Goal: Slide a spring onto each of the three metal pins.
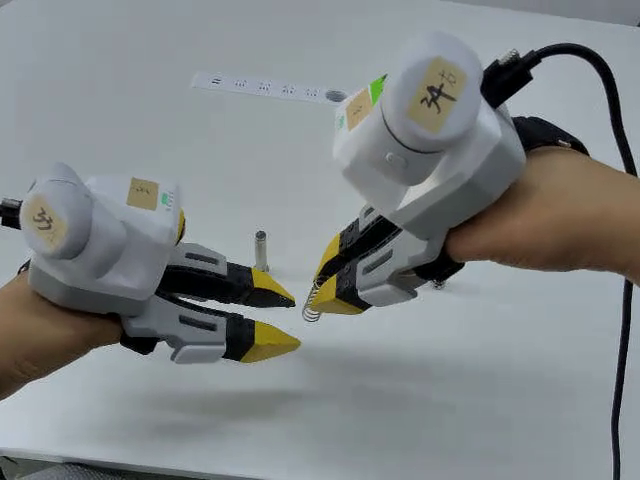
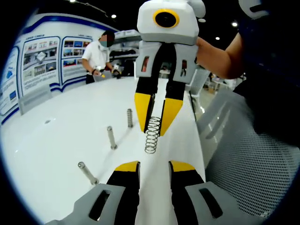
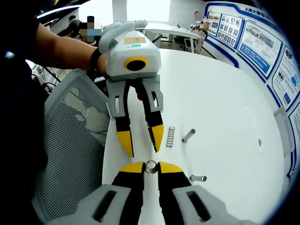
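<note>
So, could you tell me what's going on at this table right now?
A person works at a white table with a claw in each hand. The right claw is shut on a spring, held out toward the left claw, which is open and holds nothing. Three pins stand in a row beside them; the held spring is on none of them yet. A second spring sits by the pins; I cannot tell if it is on one.
</note>
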A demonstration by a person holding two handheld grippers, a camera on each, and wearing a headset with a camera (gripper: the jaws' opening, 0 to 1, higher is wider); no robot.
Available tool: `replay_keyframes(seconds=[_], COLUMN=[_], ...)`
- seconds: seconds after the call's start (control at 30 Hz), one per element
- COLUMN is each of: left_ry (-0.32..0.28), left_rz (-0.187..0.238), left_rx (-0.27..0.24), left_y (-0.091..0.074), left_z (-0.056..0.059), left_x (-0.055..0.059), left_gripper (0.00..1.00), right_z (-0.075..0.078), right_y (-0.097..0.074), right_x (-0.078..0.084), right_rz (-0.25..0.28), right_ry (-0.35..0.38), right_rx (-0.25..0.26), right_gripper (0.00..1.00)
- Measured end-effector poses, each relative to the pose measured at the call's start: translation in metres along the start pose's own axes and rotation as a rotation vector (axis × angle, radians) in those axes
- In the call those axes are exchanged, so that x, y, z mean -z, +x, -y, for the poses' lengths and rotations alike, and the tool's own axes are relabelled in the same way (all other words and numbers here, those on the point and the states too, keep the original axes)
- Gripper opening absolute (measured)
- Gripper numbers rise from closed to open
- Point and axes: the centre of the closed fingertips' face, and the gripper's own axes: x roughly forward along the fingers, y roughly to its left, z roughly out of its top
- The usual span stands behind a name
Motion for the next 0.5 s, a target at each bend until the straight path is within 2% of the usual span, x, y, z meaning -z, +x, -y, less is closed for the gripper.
replay_keyframes(seconds=[0.27,0.5], left_ry=[-0.048,-0.088], left_rz=[0.017,0.037], left_rx=[-0.062,-0.117], left_y=[-0.014,-0.025], left_z=[-0.008,-0.014], left_x=[0.005,0.01], left_gripper=[0.33,0.38], right_z=[0.024,0.041], right_y=[-0.014,-0.025], right_x=[0.017,0.024], right_rz=[-0.025,-0.035], right_ry=[0.031,0.049], right_rx=[0.059,0.102], right_gripper=[0.12,0.12])
